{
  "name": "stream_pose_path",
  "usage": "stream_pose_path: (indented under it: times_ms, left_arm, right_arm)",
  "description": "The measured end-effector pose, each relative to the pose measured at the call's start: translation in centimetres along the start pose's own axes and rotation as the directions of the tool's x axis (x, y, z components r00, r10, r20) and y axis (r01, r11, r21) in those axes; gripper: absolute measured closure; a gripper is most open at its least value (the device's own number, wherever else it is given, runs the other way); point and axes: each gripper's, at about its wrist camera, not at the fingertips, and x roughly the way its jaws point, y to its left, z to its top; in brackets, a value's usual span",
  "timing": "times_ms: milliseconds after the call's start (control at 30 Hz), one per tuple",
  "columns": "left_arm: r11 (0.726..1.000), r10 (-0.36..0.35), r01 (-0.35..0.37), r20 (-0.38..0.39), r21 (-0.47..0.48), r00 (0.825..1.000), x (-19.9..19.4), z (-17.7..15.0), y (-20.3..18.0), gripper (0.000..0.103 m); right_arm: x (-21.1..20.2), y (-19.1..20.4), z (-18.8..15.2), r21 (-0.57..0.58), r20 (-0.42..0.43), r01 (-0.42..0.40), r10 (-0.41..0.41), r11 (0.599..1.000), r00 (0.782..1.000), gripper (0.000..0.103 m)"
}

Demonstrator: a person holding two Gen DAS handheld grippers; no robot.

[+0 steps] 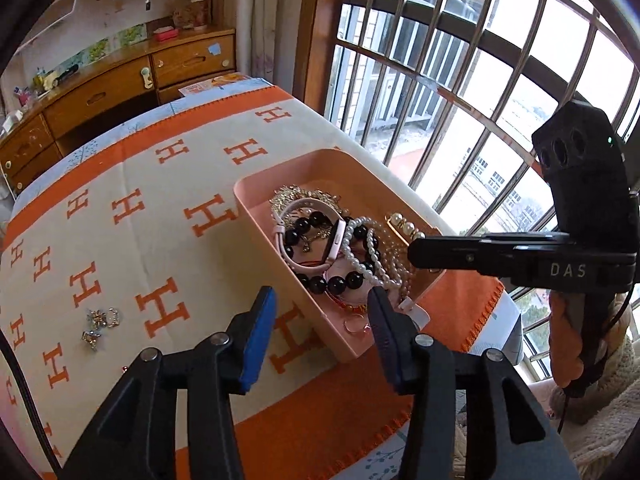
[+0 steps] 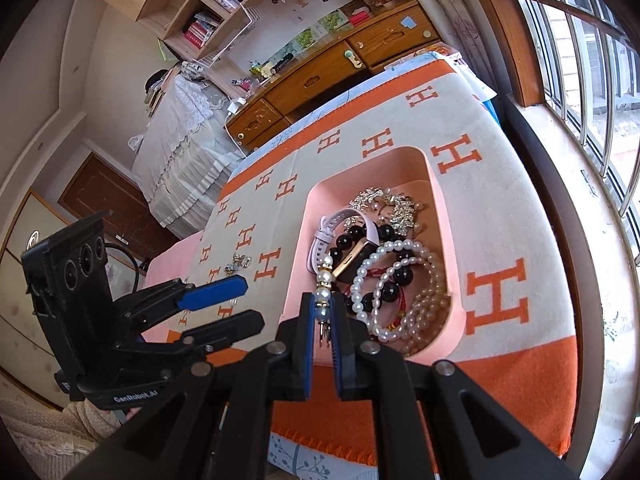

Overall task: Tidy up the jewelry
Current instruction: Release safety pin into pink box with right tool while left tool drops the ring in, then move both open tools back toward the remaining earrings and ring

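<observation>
Two hand-held grippers over a pink tray (image 1: 256,216) on a worktop under an orange-and-cream blanket with H letters (image 1: 160,184). Left hand-held gripper (image 1: 322,308) spread, nothing between its blue pads, straddling the near wall of the tray: one finger outside, the other over the jewelry. Right hand-held gripper (image 2: 323,320) pressed together on a pearl hair clip (image 2: 323,292), pinched at its metal end, pearls pointing toward the tray. Inside the tray, heaped and touching: a pale pink smartwatch (image 2: 352,252), a black bead bracelet (image 1: 320,236), white pearl strands (image 2: 400,272), a rhinestone brooch (image 2: 384,200). Apart from the tray, on the blanket to the left, a few small silver earrings (image 1: 98,322). Beside the worktop, a barred window (image 1: 460,60).
</observation>
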Motion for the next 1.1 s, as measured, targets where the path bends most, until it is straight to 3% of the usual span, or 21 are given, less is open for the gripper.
stream_pose_path:
  times_ms: [200,333,400,433,467,533,733,1100]
  left_arm:
    - [0.995,0.071,-0.068,0.045,-0.066,0.996,-2.3,-1.3,2.6,0.057]
    - [0.987,0.109,-0.103,0.041,-0.124,0.993,-3.0,-2.5,4.7,0.057]
    - [0.982,0.119,-0.112,0.038,-0.151,0.992,-3.3,-3.2,5.6,0.057]
    - [0.98,0.123,-0.116,0.037,-0.161,0.992,-3.4,-3.5,6.0,0.057]
    - [0.978,0.129,-0.121,0.037,-0.17,0.991,-3.6,-3.8,6.5,0.057]
    - [0.974,0.142,-0.133,0.042,-0.184,0.989,-3.9,-4.3,7.1,0.057]
    - [0.964,0.159,-0.141,0.067,-0.225,0.985,-5.3,-5.4,9.0,0.057]
    - [0.938,0.196,-0.166,0.073,-0.305,0.978,-7.4,-8.1,12.9,0.057]
  right_arm:
    - [2.0,2.1,0.1,-0.07,-0.064,-0.009,0.004,0.997,0.998,0.095]
    - [3.5,3.0,0.0,-0.097,-0.119,0.036,-0.048,0.995,0.992,0.095]
    - [3.9,2.8,-0.1,-0.074,-0.134,0.035,-0.045,0.997,0.99,0.093]
    - [3.9,2.7,-0.1,-0.066,-0.138,0.03,-0.039,0.997,0.99,0.088]
    - [3.9,2.7,-0.2,-0.06,-0.139,0.033,-0.041,0.998,0.989,0.079]
    - [3.7,2.7,-0.3,-0.044,-0.126,0.045,-0.05,0.998,0.991,0.075]
    - [2.7,2.4,0.4,0.019,-0.085,0.034,-0.032,0.999,0.996,0.075]
    - [4.5,6.9,0.5,-0.093,-0.085,0.049,-0.057,0.994,0.995,0.075]
